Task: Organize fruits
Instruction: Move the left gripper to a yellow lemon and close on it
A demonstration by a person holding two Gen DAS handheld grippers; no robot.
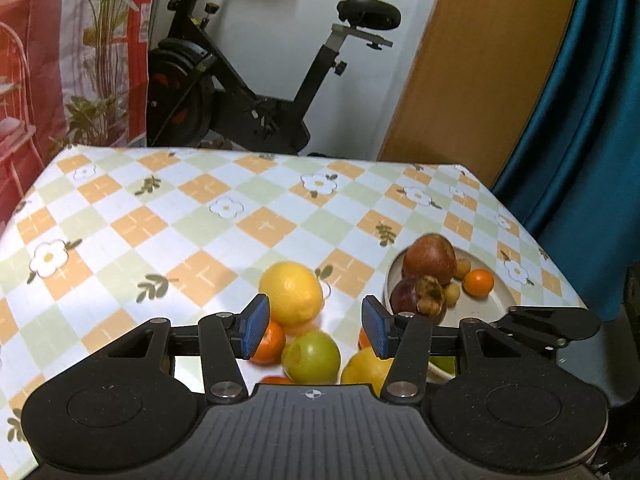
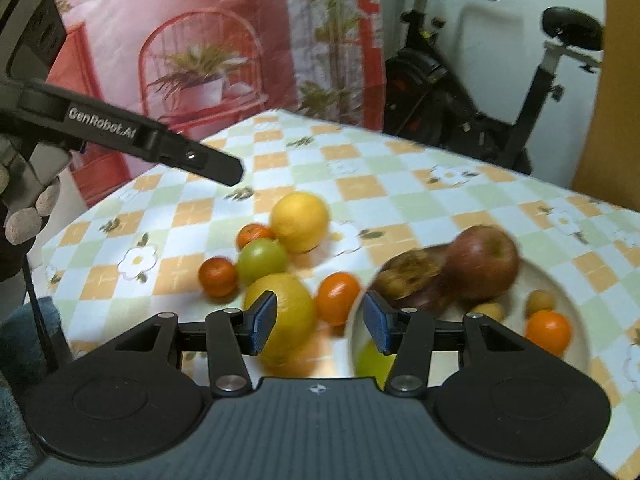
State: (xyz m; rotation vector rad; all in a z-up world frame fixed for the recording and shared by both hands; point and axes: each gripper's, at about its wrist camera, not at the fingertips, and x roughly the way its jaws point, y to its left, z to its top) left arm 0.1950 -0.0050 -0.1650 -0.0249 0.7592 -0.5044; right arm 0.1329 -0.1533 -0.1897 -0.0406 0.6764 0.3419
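Both claws stand apart and empty, the left claw [image 1: 316, 330] hanging over the loose fruit (a green apple [image 1: 311, 357] just below it) left of the plate [image 1: 498, 300] on the surface [image 1: 160, 216], the right claw [image 2: 320, 322] beside the plate's rim.

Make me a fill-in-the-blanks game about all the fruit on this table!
1. The big red apple sits in the white ____.
2. The checked tablecloth has white ____ printed on it.
3. The round green fruit lies beside a yellow ____.
4. The right gripper has blue pads and holds ____.

Missing words: plate; flowers; lemon; nothing
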